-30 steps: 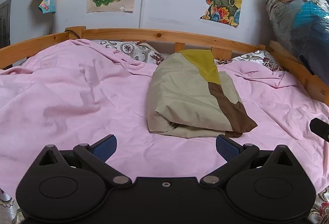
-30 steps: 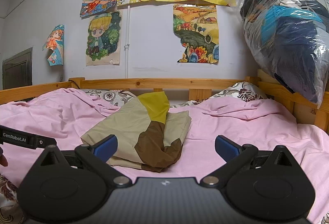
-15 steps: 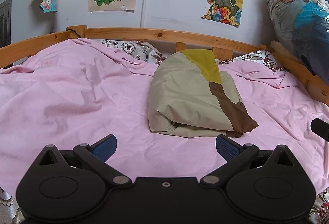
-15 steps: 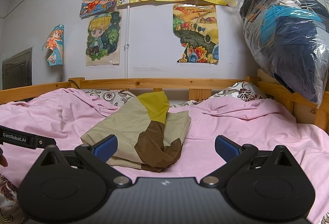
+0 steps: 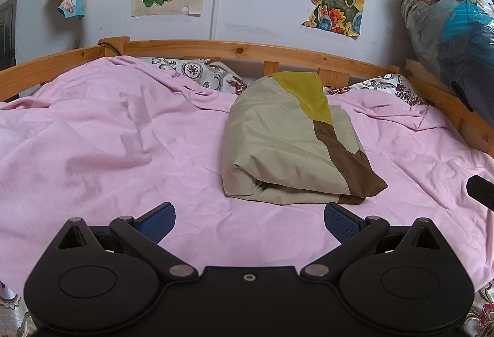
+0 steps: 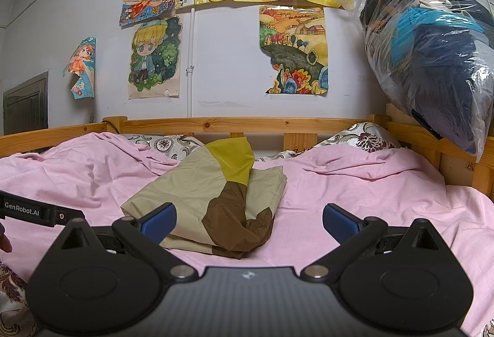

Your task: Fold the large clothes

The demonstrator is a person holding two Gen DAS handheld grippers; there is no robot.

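A folded garment (image 5: 287, 145) in beige, yellow and brown lies on the pink sheet (image 5: 123, 151), right of the bed's middle. The right wrist view shows the same folded garment (image 6: 213, 195) on the sheet (image 6: 370, 188). My left gripper (image 5: 249, 218) is open, held low near the front of the bed, its blue pads empty and short of the garment's near edge. My right gripper (image 6: 249, 219) is open too, with nothing between its pads; the garment's near corner sits just beyond its left pad. The left gripper's body (image 6: 31, 208) shows at the left edge of the right wrist view.
A wooden bed rail (image 5: 247, 51) runs along the back and right side. Patterned pillows (image 5: 197, 71) lie against it. A clear plastic bag of dark and blue clothes (image 6: 432, 59) hangs at the right. Drawings (image 6: 154, 56) cover the wall.
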